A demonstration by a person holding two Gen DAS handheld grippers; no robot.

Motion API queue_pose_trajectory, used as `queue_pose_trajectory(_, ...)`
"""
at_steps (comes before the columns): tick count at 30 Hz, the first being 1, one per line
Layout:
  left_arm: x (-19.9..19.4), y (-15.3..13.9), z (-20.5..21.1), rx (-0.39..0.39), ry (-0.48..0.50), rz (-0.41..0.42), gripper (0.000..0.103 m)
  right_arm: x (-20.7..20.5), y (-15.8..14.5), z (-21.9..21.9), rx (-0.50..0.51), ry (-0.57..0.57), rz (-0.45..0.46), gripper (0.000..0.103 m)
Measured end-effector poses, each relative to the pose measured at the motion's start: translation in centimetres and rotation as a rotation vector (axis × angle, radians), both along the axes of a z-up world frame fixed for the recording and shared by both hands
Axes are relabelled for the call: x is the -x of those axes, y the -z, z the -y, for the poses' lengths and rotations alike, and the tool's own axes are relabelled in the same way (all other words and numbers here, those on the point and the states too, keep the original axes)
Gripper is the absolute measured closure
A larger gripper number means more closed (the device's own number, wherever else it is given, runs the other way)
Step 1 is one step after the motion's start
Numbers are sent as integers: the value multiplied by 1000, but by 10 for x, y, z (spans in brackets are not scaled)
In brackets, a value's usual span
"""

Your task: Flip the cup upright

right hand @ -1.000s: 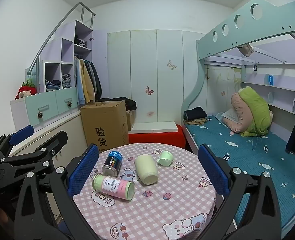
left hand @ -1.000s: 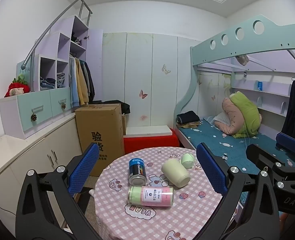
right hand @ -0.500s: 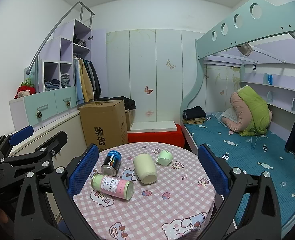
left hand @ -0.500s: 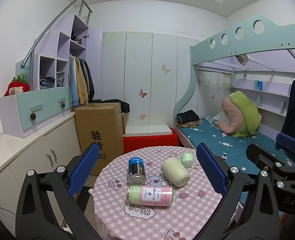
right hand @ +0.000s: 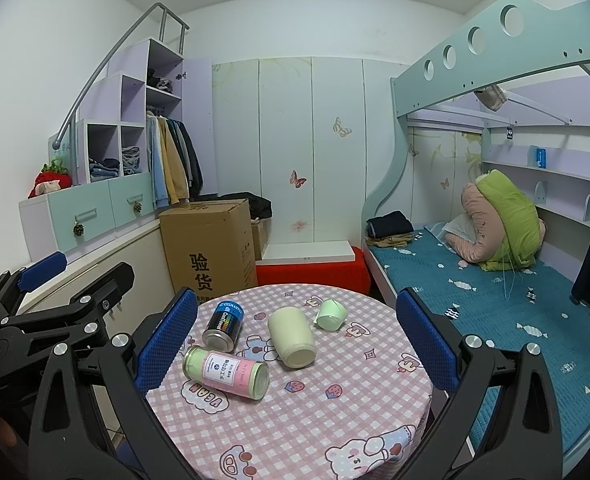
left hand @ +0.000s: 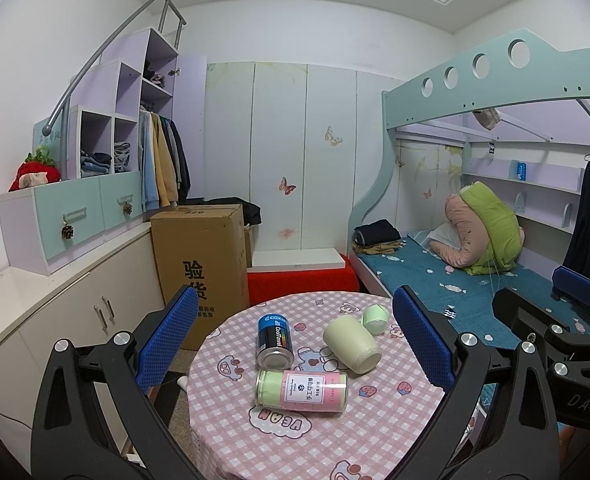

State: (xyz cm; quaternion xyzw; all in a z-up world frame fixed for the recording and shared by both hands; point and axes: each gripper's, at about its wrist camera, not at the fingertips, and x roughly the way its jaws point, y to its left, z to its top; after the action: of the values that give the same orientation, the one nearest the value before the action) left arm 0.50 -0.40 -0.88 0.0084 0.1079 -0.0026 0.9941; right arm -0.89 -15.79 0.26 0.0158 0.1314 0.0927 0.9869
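A pale cream-green cup (left hand: 352, 343) lies on its side on the round pink-checked table (left hand: 319, 428), its base towards me; it also shows in the right wrist view (right hand: 291, 341). A small mint-green cup (left hand: 376, 318) lies tipped over just behind it, and it shows in the right wrist view (right hand: 330, 314) too. My left gripper (left hand: 295, 344) is open and empty, well short of the cups. My right gripper (right hand: 295, 340) is open and empty, held above the table's near side.
A blue can (left hand: 275, 341) and a green-and-pink labelled jar (left hand: 301, 390) lie on their sides on the table. A cardboard box (left hand: 201, 264) and a red bench (left hand: 301, 280) stand behind it. A bunk bed (left hand: 455, 280) is at the right, cabinets (left hand: 55, 320) at the left.
Both views have drifted slightly towards the table. The cups, can and jar have not moved. Both grippers stay open.
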Motion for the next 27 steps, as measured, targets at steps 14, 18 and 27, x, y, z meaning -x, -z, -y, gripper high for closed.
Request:
queue_pose_trajectory(14,-1,2,-9,6,-5,0,5,-9,11,-1,0,0,-8,7)
queue_pose_trajectory(18,-2,2,-10,7,-6,-2,5,-9,11,-2,1,0,-8,7)
queue_pose_trajectory(27,-2,3,-11,6,-6,-3,5,-11,13,-3,2,1,-10,7)
